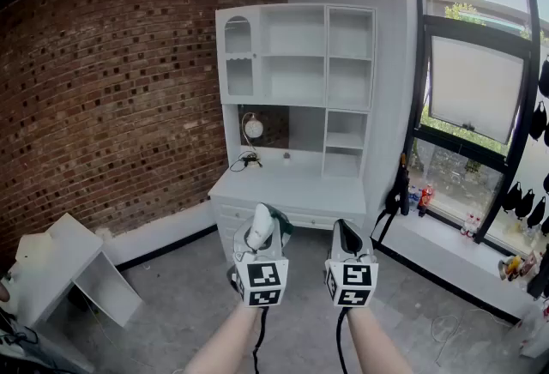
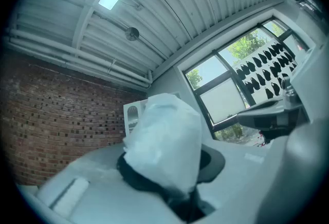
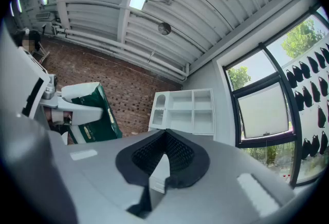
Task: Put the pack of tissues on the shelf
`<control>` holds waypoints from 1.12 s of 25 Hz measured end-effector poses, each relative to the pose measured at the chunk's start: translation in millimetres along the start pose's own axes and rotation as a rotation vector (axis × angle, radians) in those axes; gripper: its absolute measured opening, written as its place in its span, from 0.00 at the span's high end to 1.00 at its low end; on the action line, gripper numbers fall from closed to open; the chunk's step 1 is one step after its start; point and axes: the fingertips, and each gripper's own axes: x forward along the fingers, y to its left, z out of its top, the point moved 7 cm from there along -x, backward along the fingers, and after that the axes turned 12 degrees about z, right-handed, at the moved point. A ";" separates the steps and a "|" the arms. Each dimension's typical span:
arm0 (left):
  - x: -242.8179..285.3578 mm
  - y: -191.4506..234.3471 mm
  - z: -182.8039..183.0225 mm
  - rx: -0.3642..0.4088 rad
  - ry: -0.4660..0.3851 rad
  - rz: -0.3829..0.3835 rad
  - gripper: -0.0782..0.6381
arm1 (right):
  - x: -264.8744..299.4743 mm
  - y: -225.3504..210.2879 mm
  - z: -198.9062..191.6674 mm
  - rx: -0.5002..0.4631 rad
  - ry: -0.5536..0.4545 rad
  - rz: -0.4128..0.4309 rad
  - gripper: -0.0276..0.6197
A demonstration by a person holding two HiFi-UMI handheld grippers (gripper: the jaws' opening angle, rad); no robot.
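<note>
Tissue pack [image 1: 265, 228] is pinched at one end between the jaws of the left gripper [image 1: 261, 242], held in the air well short of the shelf [image 1: 296, 55], while the right gripper [image 1: 347, 240] has its jaws closed on nothing; the soft wrapper could slip free on the way.

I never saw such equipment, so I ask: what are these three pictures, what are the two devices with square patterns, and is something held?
No robot here: a person holds a two-jaw claw in each hand. The head view comes from a camera on the person's head; the other two come from cameras riding on each claw. The left claw is shut on the pack of tissues. The right claw is shut and empty. Ahead stands a white shelf unit; on its desk top are a small round white object and a dark cable.
</note>
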 end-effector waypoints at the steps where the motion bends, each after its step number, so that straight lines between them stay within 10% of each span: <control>1: 0.6 0.4 0.9 0.000 0.000 0.001 0.74 | 0.6 0.0 0.8 -0.001 0.001 0.002 0.96; 25: -6.3 -21.2 5.4 0.005 0.022 0.007 0.74 | -18.1 -20.0 -3.2 0.086 -0.046 0.016 0.96; 28: -6.5 -29.4 1.8 0.000 0.030 0.010 0.74 | -22.0 -32.7 -6.7 0.158 -0.077 0.018 0.70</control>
